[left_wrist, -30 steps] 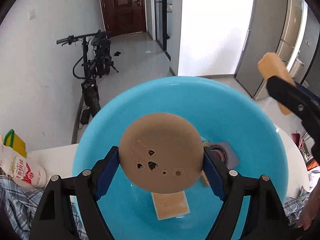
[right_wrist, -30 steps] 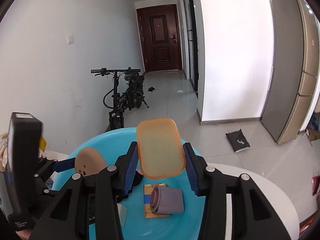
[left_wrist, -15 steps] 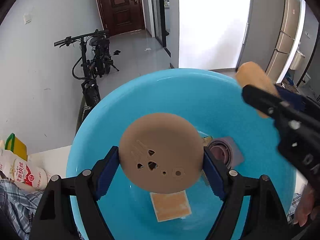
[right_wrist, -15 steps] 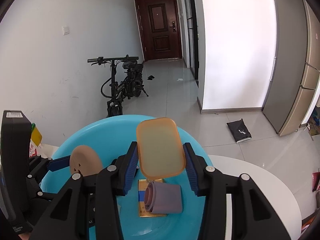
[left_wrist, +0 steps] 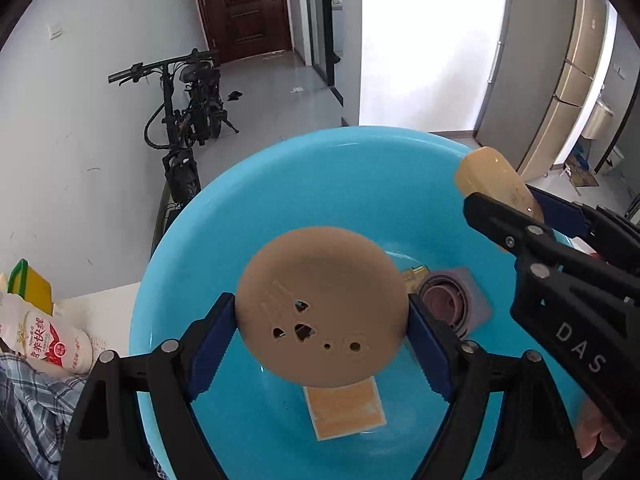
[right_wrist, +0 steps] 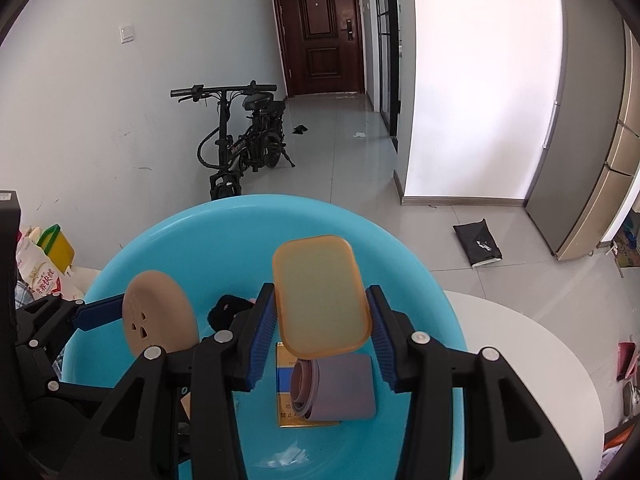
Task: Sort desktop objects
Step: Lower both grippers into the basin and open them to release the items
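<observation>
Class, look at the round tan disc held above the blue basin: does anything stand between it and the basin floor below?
Nothing blocks the round tan disc; an orange card lies flat on the blue basin floor beneath it.

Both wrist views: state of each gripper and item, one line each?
left hand-held gripper: shut on round tan disc, held over the basin
right hand-held gripper: shut on orange tray, held over the basin
blue basin: upright on the table, holding items
rolled grey mat: lying in the basin on the yellow box
orange card: flat on the basin bottom
</observation>
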Tool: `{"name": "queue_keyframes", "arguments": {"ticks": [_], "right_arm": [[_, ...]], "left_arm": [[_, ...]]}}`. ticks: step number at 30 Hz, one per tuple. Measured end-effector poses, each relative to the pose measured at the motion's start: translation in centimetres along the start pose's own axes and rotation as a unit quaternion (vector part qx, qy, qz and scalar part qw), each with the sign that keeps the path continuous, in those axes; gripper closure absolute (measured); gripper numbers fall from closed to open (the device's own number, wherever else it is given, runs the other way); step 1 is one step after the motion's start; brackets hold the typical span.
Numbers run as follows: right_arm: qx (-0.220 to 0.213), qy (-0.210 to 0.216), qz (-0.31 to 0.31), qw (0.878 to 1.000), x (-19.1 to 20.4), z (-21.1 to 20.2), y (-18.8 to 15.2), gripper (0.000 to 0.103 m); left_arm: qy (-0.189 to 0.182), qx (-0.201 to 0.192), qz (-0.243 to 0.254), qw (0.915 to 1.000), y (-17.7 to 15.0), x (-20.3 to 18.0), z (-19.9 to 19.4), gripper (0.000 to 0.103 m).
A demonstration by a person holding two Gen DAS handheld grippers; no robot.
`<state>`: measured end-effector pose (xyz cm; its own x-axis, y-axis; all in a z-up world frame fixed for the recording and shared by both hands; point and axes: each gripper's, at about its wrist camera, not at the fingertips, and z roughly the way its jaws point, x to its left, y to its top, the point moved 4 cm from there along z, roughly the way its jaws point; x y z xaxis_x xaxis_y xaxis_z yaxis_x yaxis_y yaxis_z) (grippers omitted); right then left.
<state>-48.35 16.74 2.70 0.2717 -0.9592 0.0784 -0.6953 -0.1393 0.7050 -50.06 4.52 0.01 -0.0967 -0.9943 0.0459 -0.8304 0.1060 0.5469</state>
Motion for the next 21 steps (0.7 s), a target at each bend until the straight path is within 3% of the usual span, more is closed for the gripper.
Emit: {"name": "queue_keyframes", "arguments": {"ticks": [5, 17, 21], "right_arm": [[-0.004, -0.004, -0.003, 1.000, 0.07, -0.01, 0.17, 0.055], [-0.003, -0.005, -0.009, 1.000, 0.05, 0.02, 0.21, 0.056], [-0.001, -0.002, -0.006, 1.000, 0.07, -0.08, 0.16, 0.046]], "left_arm": [[0.028, 0.001, 0.025, 0.9993, -0.21, -0.73, 0.04, 0.018], [0.024, 0.006, 0.020, 0.9995, -0.18, -0.27, 0.11, 0.018], [0.026, 0.006, 0.023, 0.9994, -0.37, -0.37, -0.02, 0.018]]}}
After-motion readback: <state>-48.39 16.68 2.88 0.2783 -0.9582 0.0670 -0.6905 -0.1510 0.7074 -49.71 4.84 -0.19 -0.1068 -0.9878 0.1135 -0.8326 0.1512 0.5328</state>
